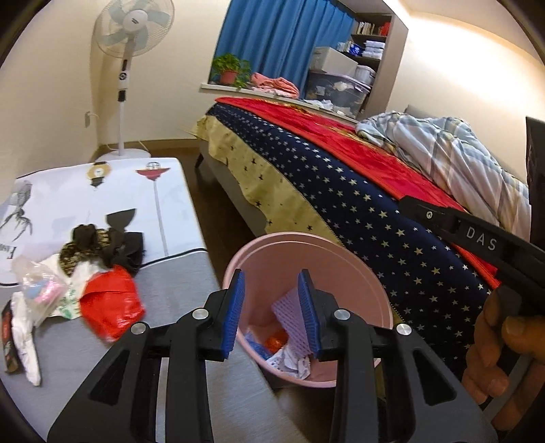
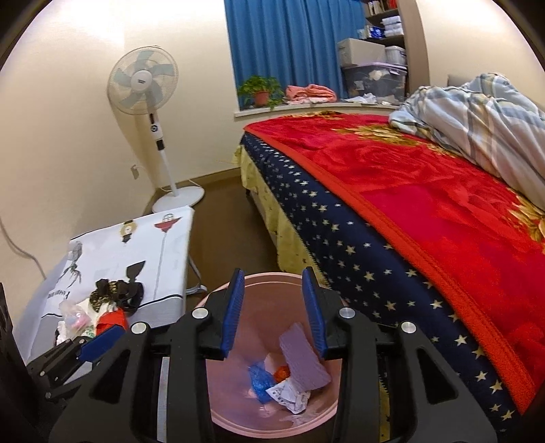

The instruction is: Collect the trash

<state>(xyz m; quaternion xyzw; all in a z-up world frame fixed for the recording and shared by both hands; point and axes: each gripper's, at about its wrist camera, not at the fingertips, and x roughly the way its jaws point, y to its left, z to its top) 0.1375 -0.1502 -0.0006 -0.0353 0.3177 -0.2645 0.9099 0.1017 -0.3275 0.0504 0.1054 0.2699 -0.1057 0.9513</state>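
Bedroom setting: cream walls, blue curtain, standing fan (image 1: 131, 30) in the far corner, bed (image 1: 357, 211) along one side.

Left wrist view: the left gripper (image 1: 272, 310) hangs over the pink bin (image 1: 368, 283), which stands on the floor between the tabletop (image 1: 177, 300) and the bed. Its fingers (image 1: 235, 306) stand partly apart with nothing between them. Trash already lies in the bin, including a lilac mesh sheet (image 1: 289, 317). More trash remains on the tabletop toward its near left corner: a red bag (image 1: 112, 306), a clear bag (image 1: 37, 289) and dark scraps (image 1: 102, 245).

Right wrist view: the right gripper (image 2: 274, 310) is directly above the bin's mouth, fingers likewise partly apart and empty. Crumpled paper (image 2: 289, 395) and a blue wrapper (image 2: 259, 378) lie on the bin's bottom.

Assessment: both releases appear complete. For the next pickup, recommend taking the red bag first, as it lies nearest the tabletop edge by the bin; grip a raised fold, lift clear of neighbouring items, and release only when squarely over the bin.
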